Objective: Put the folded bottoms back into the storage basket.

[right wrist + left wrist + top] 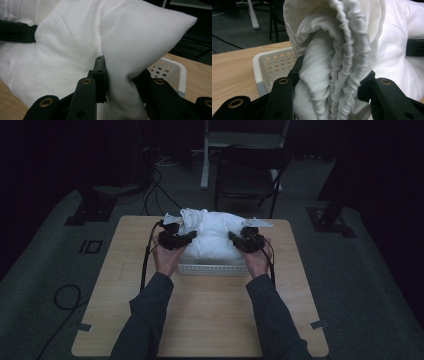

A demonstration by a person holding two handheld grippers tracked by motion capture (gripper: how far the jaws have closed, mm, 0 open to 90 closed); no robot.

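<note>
dim room, pale wooden tabletop. near its far edge the white pillow sits over the perforated basket, each hand-held gripper (left, right) clamped on an end; a bunched corner could slip free, tipping it sideways.

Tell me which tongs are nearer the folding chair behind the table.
Right. The right tongs grip the white bundle on the side just below the chair; the left tongs grip the bundle's opposite side, farther from it.
</note>
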